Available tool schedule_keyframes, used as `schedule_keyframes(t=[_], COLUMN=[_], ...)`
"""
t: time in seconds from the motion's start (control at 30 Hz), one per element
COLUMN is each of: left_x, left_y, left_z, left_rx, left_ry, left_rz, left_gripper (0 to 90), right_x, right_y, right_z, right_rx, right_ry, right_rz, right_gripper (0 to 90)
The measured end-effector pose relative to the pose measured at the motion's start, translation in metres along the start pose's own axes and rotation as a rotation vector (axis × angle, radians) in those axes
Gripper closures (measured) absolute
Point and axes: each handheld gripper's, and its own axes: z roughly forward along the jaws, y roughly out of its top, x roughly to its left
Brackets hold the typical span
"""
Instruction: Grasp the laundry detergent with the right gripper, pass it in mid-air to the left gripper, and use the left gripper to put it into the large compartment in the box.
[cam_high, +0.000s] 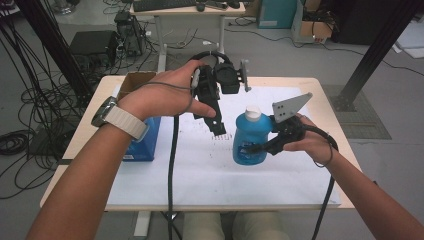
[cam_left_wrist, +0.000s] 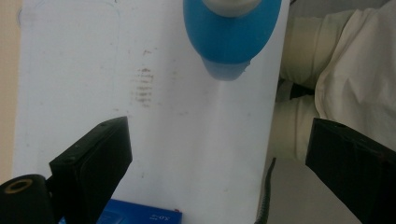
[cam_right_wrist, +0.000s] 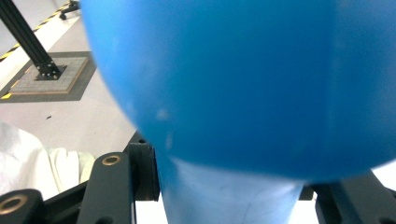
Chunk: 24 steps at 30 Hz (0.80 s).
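Note:
A blue bottle (cam_high: 246, 140) with a white cap (cam_high: 253, 112) stands upright on the white sheet (cam_high: 200, 170) covering the table. My right gripper (cam_high: 256, 148) comes in from the right and is shut on the bottle's lower body. In the right gripper view the bottle (cam_right_wrist: 233, 84) looms large between the two black jaws of my right gripper (cam_right_wrist: 233, 200). My left gripper (cam_high: 218, 129) hangs open just left of the bottle, tips pointing down over the sheet. In the left gripper view my left gripper (cam_left_wrist: 219, 135) has its jaws wide apart, with the bottle (cam_left_wrist: 231, 42) beyond them.
A blue box (cam_high: 145, 142) lies at the table's left, under my left wrist, and its corner (cam_left_wrist: 140, 217) is seen again in the left gripper view. An open cardboard box (cam_high: 135, 80) sits at the back left. Dark smudges (cam_left_wrist: 144, 86) mark the sheet. Cables and a desk stand beyond.

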Motion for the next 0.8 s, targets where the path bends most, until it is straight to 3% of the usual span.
schedule_keyframes(t=[0.47,0.8], left_x=[-0.006,-0.008], left_y=[0.0,0.001], left_z=[0.002,0.006], left_rx=[-0.017,-0.022], left_ry=[-0.011,-0.027], left_rz=[0.008,0.012], left_gripper=[5.5,5.2], right_x=[0.003,0.004], right_y=[0.012,0.017], right_z=[0.021,0.031], right_rx=[0.016,0.022], right_ry=[0.049,0.078], right_rz=[-0.044,-0.045], right_gripper=[43.6,43.6])
